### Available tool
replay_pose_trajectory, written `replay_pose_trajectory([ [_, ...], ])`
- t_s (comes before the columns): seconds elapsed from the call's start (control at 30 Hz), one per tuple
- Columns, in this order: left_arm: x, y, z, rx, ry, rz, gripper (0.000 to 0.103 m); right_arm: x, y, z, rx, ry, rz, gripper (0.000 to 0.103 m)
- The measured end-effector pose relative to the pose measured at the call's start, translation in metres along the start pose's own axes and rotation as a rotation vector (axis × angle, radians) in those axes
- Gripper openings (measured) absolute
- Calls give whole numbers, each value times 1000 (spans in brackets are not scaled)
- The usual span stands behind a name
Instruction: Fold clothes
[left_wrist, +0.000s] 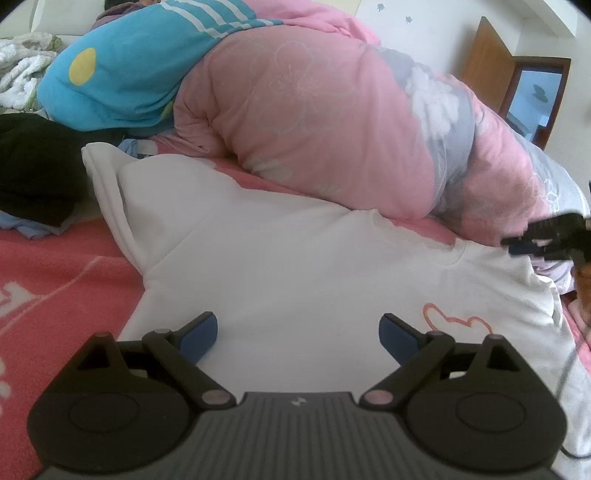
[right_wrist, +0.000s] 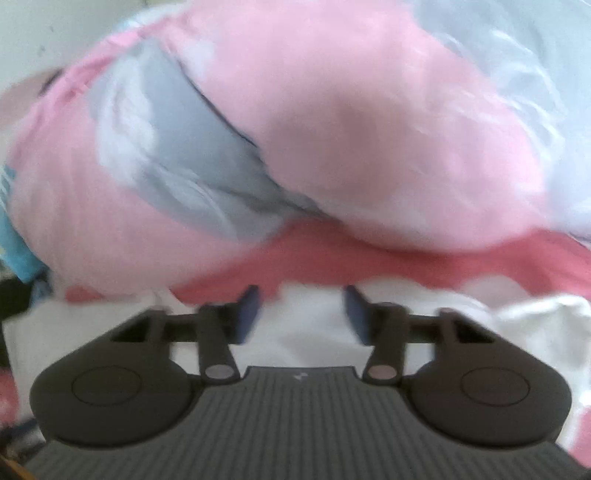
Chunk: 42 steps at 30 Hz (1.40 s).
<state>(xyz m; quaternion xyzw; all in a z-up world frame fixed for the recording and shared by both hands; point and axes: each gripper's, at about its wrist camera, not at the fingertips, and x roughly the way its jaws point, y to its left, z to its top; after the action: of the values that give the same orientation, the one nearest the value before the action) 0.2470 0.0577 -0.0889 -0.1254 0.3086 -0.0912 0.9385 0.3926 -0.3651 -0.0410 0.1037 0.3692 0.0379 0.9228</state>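
Note:
A white garment (left_wrist: 295, 258) with an orange outline print (left_wrist: 458, 321) lies spread on the coral bed cover (left_wrist: 55, 277). My left gripper (left_wrist: 298, 328) hovers over its near part, jaws wide open, with nothing between the blue pads (left_wrist: 199, 336). At the garment's far right edge the right gripper (left_wrist: 546, 236) shows as a dark blur. In the blurred right wrist view the right gripper (right_wrist: 301, 299) is open above the white garment (right_wrist: 517, 321), near its edge by the coral cover (right_wrist: 369, 258). Its fingers hold nothing.
A bulky pink and grey quilt (left_wrist: 314, 110) (right_wrist: 369, 129) is heaped right behind the garment. A blue blanket with a yellow dot (left_wrist: 122, 74), a black garment (left_wrist: 37, 166) and white towels (left_wrist: 18, 66) lie at the left. A wooden door (left_wrist: 487, 62) stands at the back right.

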Motion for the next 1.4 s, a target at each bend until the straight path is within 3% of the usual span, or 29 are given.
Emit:
replay_pose_trajectory([
  [0.07, 0, 0, 0, 1, 0, 1, 95, 9, 0, -11, -29, 42, 2, 25],
  [0.13, 0, 0, 0, 1, 1, 0, 95, 29, 2, -18, -42, 75, -40, 25],
  [0.2, 0, 1, 0, -3, 1, -4, 96, 50, -4, -22, -27, 86, -98, 18],
  [0.23, 0, 2, 1, -5, 1, -5, 96, 59, -13, -20, 2, 72, -135, 10],
  [0.4, 1, 2, 1, -8, 2, -9, 96, 42, -63, -3, 260, -75, -278, 12],
  [0.57, 1, 1, 1, -6, 3, -6, 96, -10, -69, -15, 262, -124, -186, 15],
  [0.7, 1, 0, 1, -5, 3, -4, 96, -30, -49, -42, 203, -37, -1, 17],
  [0.73, 1, 0, 1, -4, 4, -3, 96, -28, -46, -50, 186, -6, 6, 20],
  [0.8, 0, 0, 2, -6, 4, -4, 96, -22, -43, -65, 152, 55, -15, 22],
  [0.83, 0, 0, 2, -7, 3, -4, 96, -19, -42, -73, 134, 85, -26, 18],
  [0.9, 0, 1, 2, -15, 2, -8, 96, -18, -60, -78, 221, 58, -62, 3],
  [0.97, 0, 2, 3, -25, 3, -13, 96, -32, -63, -72, 295, -6, -188, 8],
  [1.13, -9, 11, 8, -95, -25, -36, 96, -60, -14, -46, 211, -1, -115, 16],
  [1.23, -22, 26, 19, -153, -75, -24, 96, -75, 45, -30, 69, 2, -15, 24],
  [1.4, -34, 67, 37, -264, -88, 57, 95, -72, 166, -6, -180, 16, 168, 27],
])
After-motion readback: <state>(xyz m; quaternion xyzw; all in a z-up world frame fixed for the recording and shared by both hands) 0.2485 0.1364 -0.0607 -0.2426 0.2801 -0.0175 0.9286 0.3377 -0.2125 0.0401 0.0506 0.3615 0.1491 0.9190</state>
